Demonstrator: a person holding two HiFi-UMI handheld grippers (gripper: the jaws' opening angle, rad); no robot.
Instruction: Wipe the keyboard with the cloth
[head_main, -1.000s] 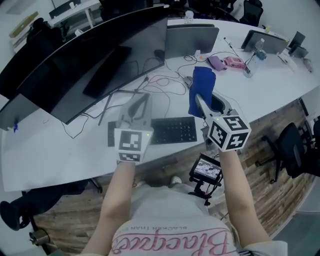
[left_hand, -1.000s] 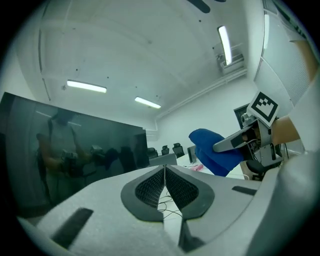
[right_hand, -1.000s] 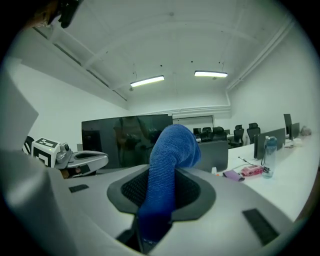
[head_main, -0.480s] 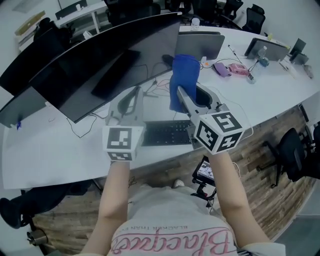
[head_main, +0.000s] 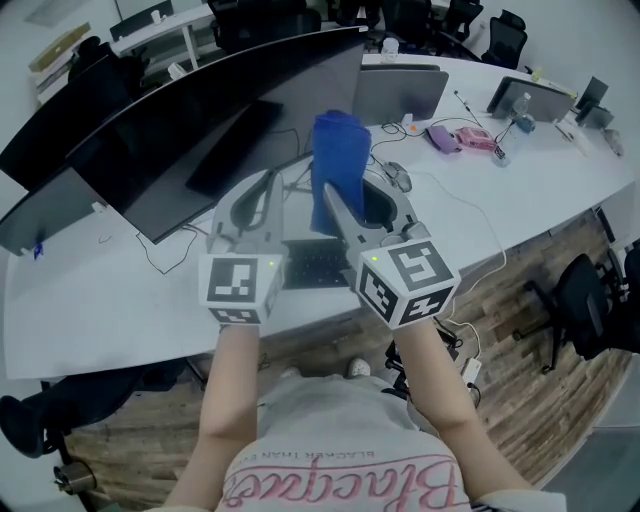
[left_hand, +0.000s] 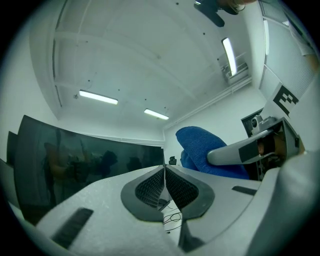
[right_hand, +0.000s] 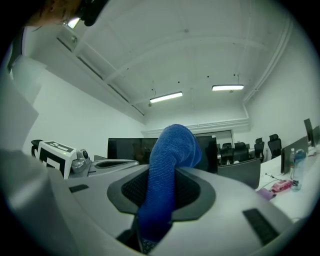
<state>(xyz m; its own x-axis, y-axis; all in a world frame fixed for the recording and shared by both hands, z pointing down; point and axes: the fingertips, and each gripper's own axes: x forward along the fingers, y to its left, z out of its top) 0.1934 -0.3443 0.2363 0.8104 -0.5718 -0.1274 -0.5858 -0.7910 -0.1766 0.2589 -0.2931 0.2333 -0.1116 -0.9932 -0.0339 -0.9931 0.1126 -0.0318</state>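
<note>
My right gripper (head_main: 352, 205) is shut on a blue cloth (head_main: 338, 160), which stands up out of its jaws and hangs over them. In the right gripper view the cloth (right_hand: 170, 150) fills the gap of that gripper (right_hand: 161, 172), which points up at the ceiling. The black keyboard (head_main: 312, 266) lies on the white desk below and between the two grippers, mostly hidden by them. My left gripper (head_main: 266, 185) is held beside the right one, shut with nothing in it; in its own view the left gripper (left_hand: 165, 169) has its pads pressed together and the cloth (left_hand: 200, 147) shows at its right.
A wide curved monitor (head_main: 200, 120) stands behind the keyboard, with loose cables (head_main: 300, 165) before it. A grey laptop (head_main: 400, 92), a mouse (head_main: 398, 177), pink items (head_main: 468, 136) and a bottle (head_main: 519, 106) sit farther right. An office chair (head_main: 585, 295) stands past the desk edge.
The right gripper has carried the cloth leftward and lifted it, ending close beside the left gripper above the keyboard. The left gripper has tilted up a little.
</note>
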